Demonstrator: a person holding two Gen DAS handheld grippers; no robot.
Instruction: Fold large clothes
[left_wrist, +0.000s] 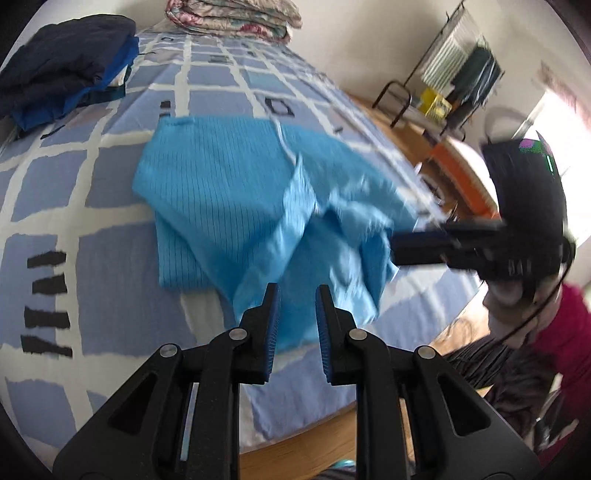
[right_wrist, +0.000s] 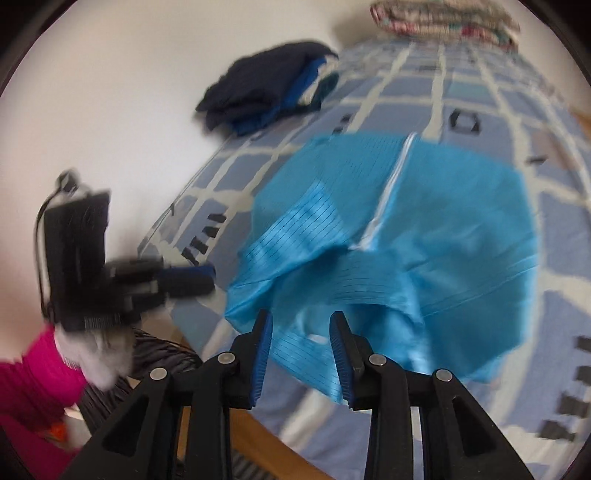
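Note:
A light blue garment (left_wrist: 236, 192) with thin dark stripes and a white zip line lies partly folded and rumpled on the bed, and it also fills the middle of the right wrist view (right_wrist: 424, 236). My left gripper (left_wrist: 297, 295) hovers over the garment's near edge, jaws a little apart with nothing pinched. My right gripper (right_wrist: 301, 321) hangs above the near hem, jaws apart and empty. Each gripper shows blurred in the other's view: the right gripper (left_wrist: 399, 247) at the garment's right edge, the left gripper (right_wrist: 208, 278) just off its left edge.
The bed has a blue and white checked sheet (left_wrist: 110, 258). A pile of dark navy folded clothes (left_wrist: 66, 62) (right_wrist: 269, 88) lies at the far side. A folded floral quilt (left_wrist: 232, 16) is at the head. A clothes rack (left_wrist: 461, 62) stands beyond. A magenta sleeve (right_wrist: 33, 373) is near.

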